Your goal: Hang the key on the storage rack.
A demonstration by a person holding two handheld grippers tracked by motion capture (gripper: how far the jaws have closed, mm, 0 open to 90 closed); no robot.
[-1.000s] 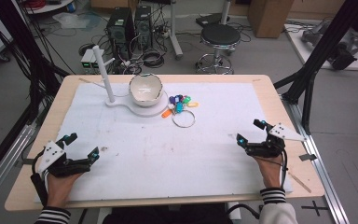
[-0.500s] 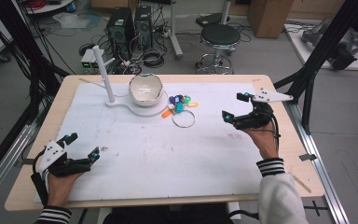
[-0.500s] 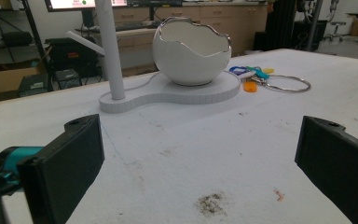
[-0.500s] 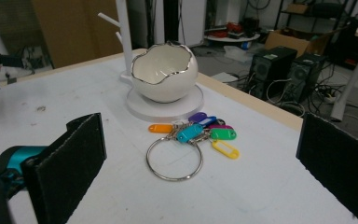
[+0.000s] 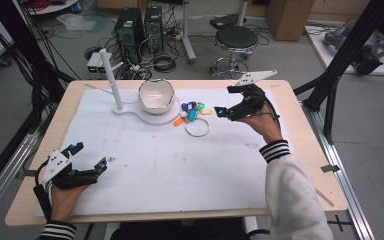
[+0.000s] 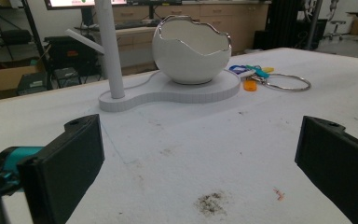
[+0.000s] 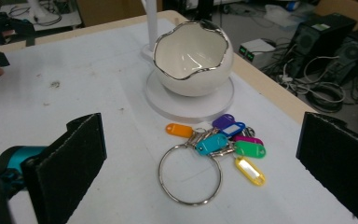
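A metal key ring with several coloured tags lies flat on the white mat, just right of a white egg-shaped bowl. My right gripper hovers open just right of the tags, jaws wide apart and pointing at them. In the right gripper view the tags and the bowl lie ahead between the jaws of that gripper. My left gripper rests open near the front left edge, holding nothing. From the left gripper view the bowl and tags are far ahead.
The bowl sits on a flat white base with an upright white post at its left end. A white mat covers most of the wooden table. Stains mark the mat near the left gripper.
My right gripper has moved from the table's near right side forward and left, up to the key tags. The left gripper has stayed still.
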